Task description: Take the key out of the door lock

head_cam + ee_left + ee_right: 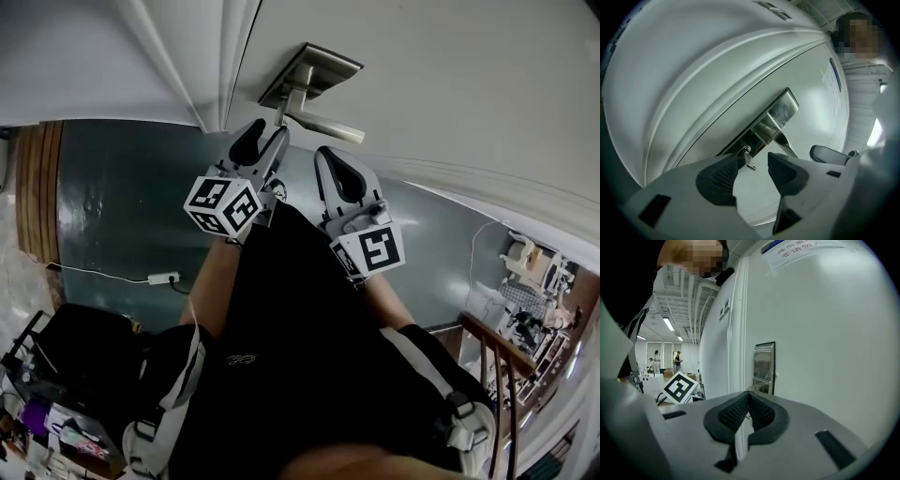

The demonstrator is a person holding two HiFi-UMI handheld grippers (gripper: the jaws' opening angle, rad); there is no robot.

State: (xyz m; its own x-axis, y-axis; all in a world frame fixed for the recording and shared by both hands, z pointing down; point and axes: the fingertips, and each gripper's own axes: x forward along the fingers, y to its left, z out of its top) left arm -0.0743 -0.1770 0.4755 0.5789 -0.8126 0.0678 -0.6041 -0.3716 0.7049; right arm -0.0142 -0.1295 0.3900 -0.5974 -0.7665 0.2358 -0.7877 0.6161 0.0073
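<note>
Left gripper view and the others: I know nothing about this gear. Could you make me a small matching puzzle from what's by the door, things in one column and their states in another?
Things:
1. left gripper
2. right gripper
3. key
4. door handle

States:
A. jaws shut, nothing between them
B. silver lever, no gripper on it
C. jaws apart, the key showing between them
D. sticking out of the lock

Pairs: 1-C, 2-A, 3-D, 4-B
</note>
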